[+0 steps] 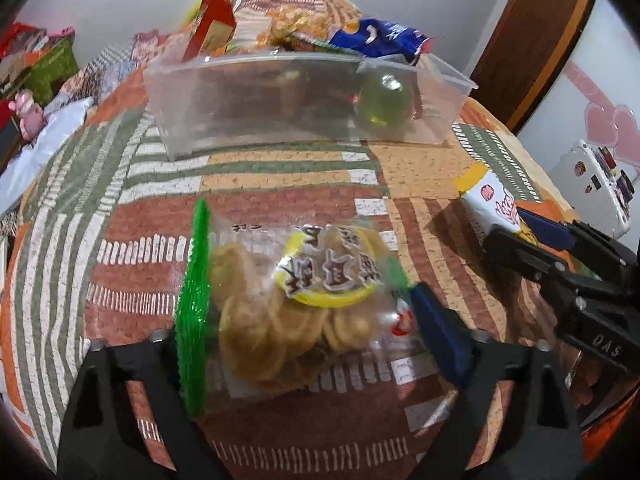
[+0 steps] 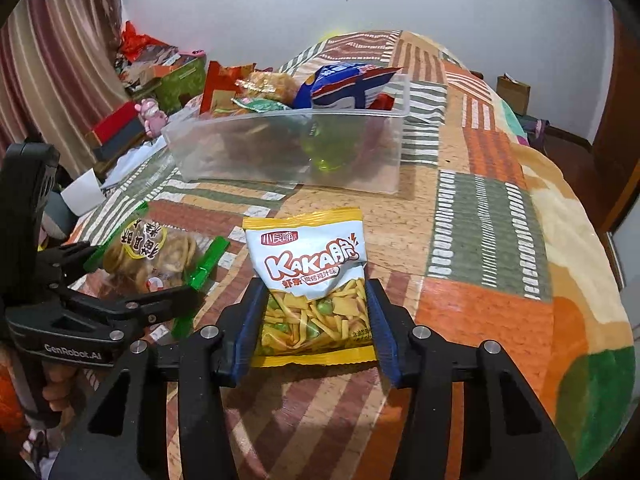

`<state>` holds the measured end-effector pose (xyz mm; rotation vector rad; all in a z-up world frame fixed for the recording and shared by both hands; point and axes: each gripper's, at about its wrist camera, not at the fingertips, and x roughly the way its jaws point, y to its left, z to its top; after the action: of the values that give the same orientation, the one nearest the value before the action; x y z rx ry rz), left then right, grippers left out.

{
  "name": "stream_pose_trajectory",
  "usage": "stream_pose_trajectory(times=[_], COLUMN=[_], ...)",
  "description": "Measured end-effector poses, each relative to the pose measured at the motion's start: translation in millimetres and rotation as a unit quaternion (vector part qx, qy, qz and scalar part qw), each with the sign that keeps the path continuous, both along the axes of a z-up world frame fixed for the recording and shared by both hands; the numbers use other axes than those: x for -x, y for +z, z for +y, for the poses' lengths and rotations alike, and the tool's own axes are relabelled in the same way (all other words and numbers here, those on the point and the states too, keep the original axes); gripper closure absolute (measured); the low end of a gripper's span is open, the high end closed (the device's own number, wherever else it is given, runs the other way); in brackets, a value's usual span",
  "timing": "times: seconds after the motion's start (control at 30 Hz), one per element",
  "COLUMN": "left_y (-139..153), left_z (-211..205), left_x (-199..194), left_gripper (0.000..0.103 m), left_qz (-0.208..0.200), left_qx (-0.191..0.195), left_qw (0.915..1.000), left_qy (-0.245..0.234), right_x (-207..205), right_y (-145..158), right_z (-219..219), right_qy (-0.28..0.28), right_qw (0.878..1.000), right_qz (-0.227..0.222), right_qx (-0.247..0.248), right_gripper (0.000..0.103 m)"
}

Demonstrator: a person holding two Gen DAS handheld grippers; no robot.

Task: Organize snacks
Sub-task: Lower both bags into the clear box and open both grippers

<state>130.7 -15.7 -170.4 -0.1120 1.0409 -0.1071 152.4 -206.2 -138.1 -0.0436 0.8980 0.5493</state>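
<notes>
Patterned blanket [image 2: 480,216]: covering the whole work surface and serving as the sorting ground, so every loose packet is lying flat and within reach.

Clear plastic bin [image 2: 288,148]: sitting at the far side of the blanket, open top up. It is apparently acting as the collecting point, since it is already holding a blue packet [image 2: 344,84], a red carton [image 2: 220,84] and a green round item [image 1: 382,100] resting against its near wall.

Right gripper [image 2: 316,320]: reaching low over the blanket, its blue pads flanking the lower half of the yellow KAKA snack bag [image 2: 308,280]. The pads are lying against the bag's two side edges; whether they are pressing firmly yet cannot be told. The bag is resting on the blanket, near the bin but well short of it, and is probably being taken at its fuller end for a sure hold.

Left gripper [image 1: 296,344]: standing wide apart, straddling the clear biscuit bag [image 1: 288,312] with green end seals, gripping nothing. The bag is lying flat between the jaws, beside the KAKA bag, presumably awaiting the same trip.

Person's fingers [image 2: 56,396]: wrapping the left gripper's handle, steadying it.
</notes>
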Motion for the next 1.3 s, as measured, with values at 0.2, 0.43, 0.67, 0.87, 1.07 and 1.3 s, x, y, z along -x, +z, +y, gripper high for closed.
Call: stream_pose_trajectory(times=[0.2,0.43,0.67,0.87,1.07,1.3], left_y=[8,42,76,92,97,92], left_z=[4,19,35,45,47,48], left_x=[3,4,-15,-35,-58,-91], left_gripper=[0.019,0.019,0.019,0.019,0.019,0.019], left_qz=[-0.015,-0.057,-0.099,-0.12,-0.13,-0.128], left_qx=[0.001,0.017,0.019,0.021,0.019,0.01], left_qw=[0.9999,0.9981,0.9943,0.9916,0.9906,0.9911], left_qy=[0.005,0.018,0.037,0.043,0.04,0.037], right_x=[0,-7,-19,-36,-54,-74], right_y=[13,32,52,65,72,72], right_z=[-1,2,9,16,27,44], right_qy=[-0.003,-0.005,-0.007,-0.01,-0.01,-0.004], right_qw=[1.0,0.999,0.997,0.996,0.995,0.995], right_qz=[-0.015,-0.036,-0.062,-0.08,-0.09,-0.091], right_qx=[-0.008,-0.023,-0.035,-0.043,-0.049,-0.05], right_gripper=[0.057,0.057,0.057,0.057,0.057,0.057])
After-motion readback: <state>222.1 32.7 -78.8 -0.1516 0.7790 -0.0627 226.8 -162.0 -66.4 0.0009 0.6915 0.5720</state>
